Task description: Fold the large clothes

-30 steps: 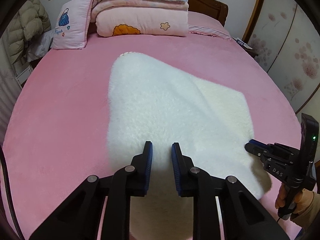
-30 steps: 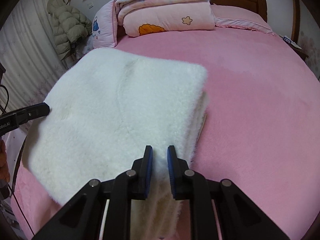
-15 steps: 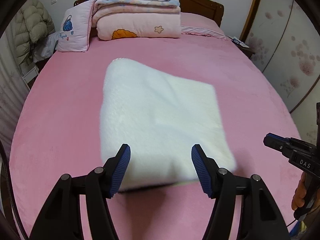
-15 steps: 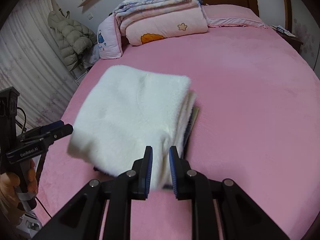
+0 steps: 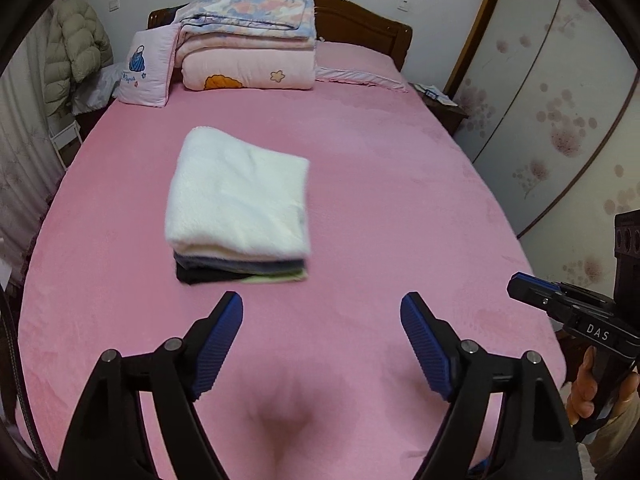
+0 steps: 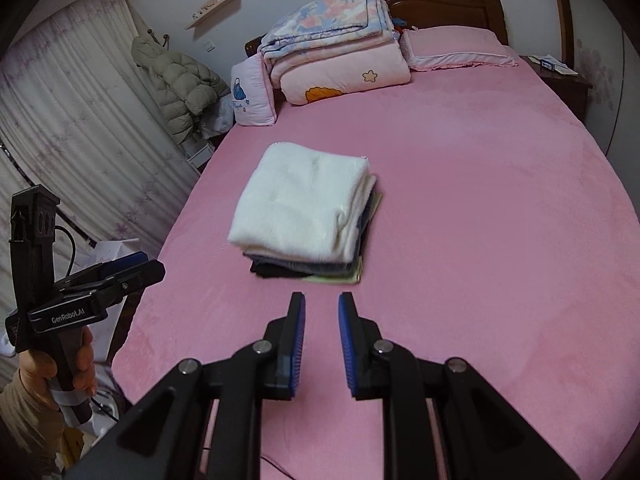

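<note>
A: Count, nearest first?

B: 2 grippers, both empty. Left gripper [image 5: 322, 316]: 2 blue-padded fingers [image 5: 218, 338] spread wide, nothing between them but bedsheet. Right gripper [image 6: 321, 312]: fingers [image 6: 298, 336] parted by a narrow gap, touching nothing. Each gripper also shows at the edge of the other's view, held in a hand.

A: The clothes?

B: 1 stack, ahead of both sets of fingertips, a little left of the midline, apart from them. On top, 1 folded white fleece garment [image 5: 240, 196], thick and squared off. Under it I count at least 3 thinner layers at the near edge: 1 grey-blue garment [image 5: 240, 264], 1 black garment [image 5: 208, 276], 1 pale green garment [image 5: 280, 278]. Edges are blurred, so the exact count is unsure.

A: Any containers?

B: 1 bedside table [image 6: 560, 76] far right past the fingertips, with small items on top that I cannot identify.

A: Surface and room, farther out?

B: 1 pink bedsheet [image 5: 400, 200] covers the bed. Beyond the stack, at the head: 1 folded pink quilt [image 5: 248, 72] with 1 floral blanket [image 5: 248, 10] on top, 1 pink cushion [image 5: 148, 68] leaning at its left, 1 flat pink pillow [image 6: 456, 50] at its right, 1 dark wooden headboard [image 5: 360, 20] behind. Far left: 1 puffer jacket [image 6: 180, 84] hanging and a curtain [image 6: 60, 128]. Far right: floral panelled doors [image 5: 560, 100].
</note>
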